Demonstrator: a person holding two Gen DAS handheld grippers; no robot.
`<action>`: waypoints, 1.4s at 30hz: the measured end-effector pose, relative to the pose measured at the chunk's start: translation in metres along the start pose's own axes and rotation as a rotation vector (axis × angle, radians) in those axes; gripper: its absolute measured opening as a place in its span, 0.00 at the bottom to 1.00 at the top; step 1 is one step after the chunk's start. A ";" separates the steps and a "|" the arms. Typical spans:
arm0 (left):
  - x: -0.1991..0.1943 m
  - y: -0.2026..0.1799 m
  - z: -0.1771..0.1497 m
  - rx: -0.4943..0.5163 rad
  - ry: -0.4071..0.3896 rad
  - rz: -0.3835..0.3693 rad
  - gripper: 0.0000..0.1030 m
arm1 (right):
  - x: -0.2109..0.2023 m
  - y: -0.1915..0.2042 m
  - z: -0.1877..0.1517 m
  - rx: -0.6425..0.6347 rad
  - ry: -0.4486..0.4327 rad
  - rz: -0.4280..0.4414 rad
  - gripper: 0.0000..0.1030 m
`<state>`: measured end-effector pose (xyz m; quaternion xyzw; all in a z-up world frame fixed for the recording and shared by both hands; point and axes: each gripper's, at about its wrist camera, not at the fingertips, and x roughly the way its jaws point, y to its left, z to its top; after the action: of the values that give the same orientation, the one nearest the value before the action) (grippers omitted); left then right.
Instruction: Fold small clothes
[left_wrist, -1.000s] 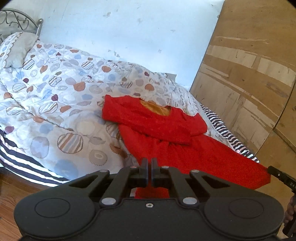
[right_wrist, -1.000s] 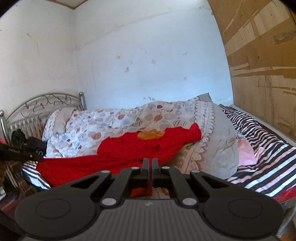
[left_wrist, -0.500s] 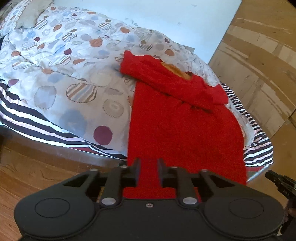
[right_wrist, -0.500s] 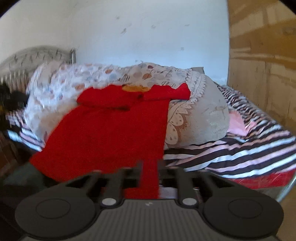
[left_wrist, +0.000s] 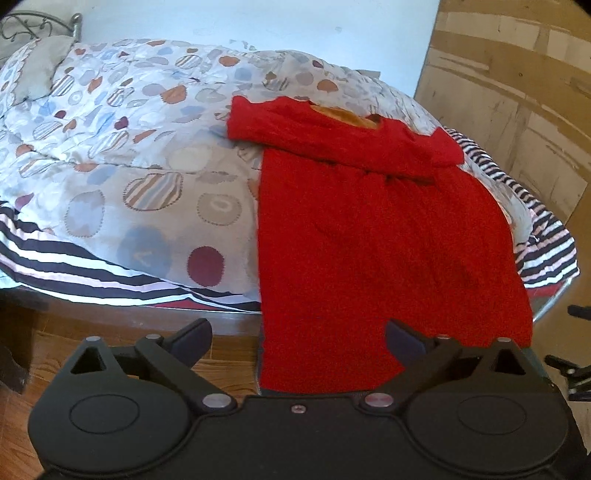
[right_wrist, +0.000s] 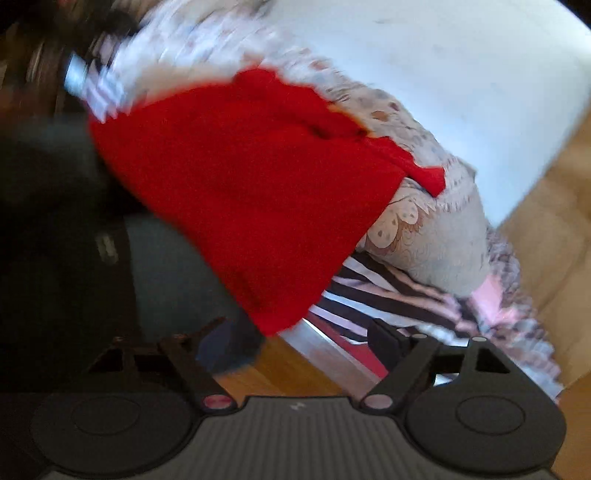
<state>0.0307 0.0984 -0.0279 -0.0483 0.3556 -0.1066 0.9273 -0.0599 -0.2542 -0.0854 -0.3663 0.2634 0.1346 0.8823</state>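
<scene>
The left gripper (left_wrist: 298, 341) is spread wide, its jaws far apart and grasping nothing. Directly ahead of it lies the red dress (left_wrist: 373, 236), spread over the patterned quilt (left_wrist: 140, 155) with its skirt running down over the edge of the bed (left_wrist: 74, 266) toward the gripper. The lower hem hangs between the open jaws, in front of the right one, but is not pinched. The sleeves are folded across the chest at the far end, where an orange lining shows at the neck. Left of the gripper and below it is the wooden floor (left_wrist: 229, 354); a wooden panel (left_wrist: 517, 110) stands ahead to the right.

The right gripper (right_wrist: 295, 336) is likewise released, jaws wide and nothing between them. This view is blurred. The red dress (right_wrist: 251, 184) sits ahead and to the left, its hem corner dangling just above the left jaw, apart from it. The striped sheet (right_wrist: 388, 295) lies ahead to the right, beneath the quilt.
</scene>
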 end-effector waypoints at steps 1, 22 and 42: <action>0.001 -0.002 0.000 0.004 0.002 -0.008 0.98 | 0.004 0.002 -0.004 -0.034 -0.008 -0.002 0.83; 0.011 -0.014 0.008 0.007 0.051 0.033 0.98 | 0.047 0.032 -0.061 -0.922 -0.509 -0.218 0.36; -0.009 -0.063 -0.002 0.176 -0.129 -0.261 0.99 | -0.042 -0.136 0.114 0.225 -0.449 0.313 0.07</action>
<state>0.0130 0.0391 -0.0128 -0.0196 0.2754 -0.2534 0.9271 0.0056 -0.2691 0.0842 -0.1822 0.1284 0.3168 0.9220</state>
